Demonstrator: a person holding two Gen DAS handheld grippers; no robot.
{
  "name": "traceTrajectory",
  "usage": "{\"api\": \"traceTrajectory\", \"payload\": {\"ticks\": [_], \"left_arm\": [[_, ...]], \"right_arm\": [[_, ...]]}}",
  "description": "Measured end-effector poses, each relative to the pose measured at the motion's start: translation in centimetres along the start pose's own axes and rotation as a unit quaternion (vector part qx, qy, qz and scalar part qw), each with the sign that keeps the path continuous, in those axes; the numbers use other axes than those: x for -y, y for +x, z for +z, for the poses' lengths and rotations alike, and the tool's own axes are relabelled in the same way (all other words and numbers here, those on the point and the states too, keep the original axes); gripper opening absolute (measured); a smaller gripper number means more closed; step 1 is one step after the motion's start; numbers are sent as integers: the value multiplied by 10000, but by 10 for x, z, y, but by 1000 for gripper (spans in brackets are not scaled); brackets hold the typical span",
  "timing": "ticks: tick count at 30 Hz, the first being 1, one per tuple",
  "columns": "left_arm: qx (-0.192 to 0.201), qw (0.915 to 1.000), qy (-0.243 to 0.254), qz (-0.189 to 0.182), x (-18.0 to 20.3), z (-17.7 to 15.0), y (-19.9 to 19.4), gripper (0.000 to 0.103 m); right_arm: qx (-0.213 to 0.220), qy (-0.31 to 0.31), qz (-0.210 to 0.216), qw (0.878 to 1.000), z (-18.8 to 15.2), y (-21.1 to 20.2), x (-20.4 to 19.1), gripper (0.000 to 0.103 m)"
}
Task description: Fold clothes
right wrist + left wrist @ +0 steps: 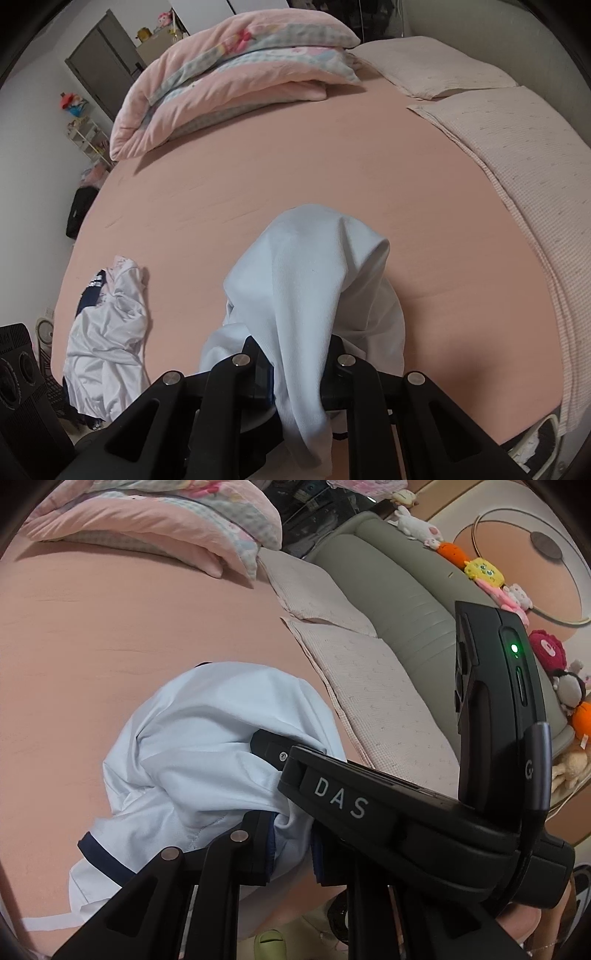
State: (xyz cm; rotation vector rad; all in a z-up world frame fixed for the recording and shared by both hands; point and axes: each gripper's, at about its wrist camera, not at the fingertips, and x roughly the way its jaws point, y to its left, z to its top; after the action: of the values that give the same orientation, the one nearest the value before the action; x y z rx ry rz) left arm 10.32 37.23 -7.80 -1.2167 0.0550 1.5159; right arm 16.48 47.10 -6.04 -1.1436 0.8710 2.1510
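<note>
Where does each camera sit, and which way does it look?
Left wrist: on the left gripper, looking down over the bed toward the headboard; the right gripper shows.
Right wrist: on the right gripper, looking down across the bed toward the quilt; only its own fingers show.
Shared: pale blue garment, quilt, pillows.

Both cameras sit just behind their own fingers and look steeply down on the pink bed (pixel 295 177) from close above its near edge. The left wrist view faces across the bed (pixel 110 627) toward the grey headboard (pixel 399 590); the right wrist view faces the folded quilt (pixel 236 74) at the bed's far side. Both views share the bed, quilt (pixel 166 520) and pale blue garment (pixel 207 738) (pixel 314 280)
</note>
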Motion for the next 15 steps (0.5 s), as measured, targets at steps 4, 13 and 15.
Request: {"api": "traceTrajectory", "payload": {"ticks": [4,13,15], "left_arm": [[-93,9997,-17,217,-7,-5,3,13],[-179,9980,-378,483,-43,-9,1,13],[-203,9973,-461,529,-50,-12,-3,13]], "right_arm": [[-172,-72,1,9998,0,13,4,13],[-421,-235,-140,9987,-5,40,8,13],[-454,-225,-114,9986,-5,43,10,13]]}}
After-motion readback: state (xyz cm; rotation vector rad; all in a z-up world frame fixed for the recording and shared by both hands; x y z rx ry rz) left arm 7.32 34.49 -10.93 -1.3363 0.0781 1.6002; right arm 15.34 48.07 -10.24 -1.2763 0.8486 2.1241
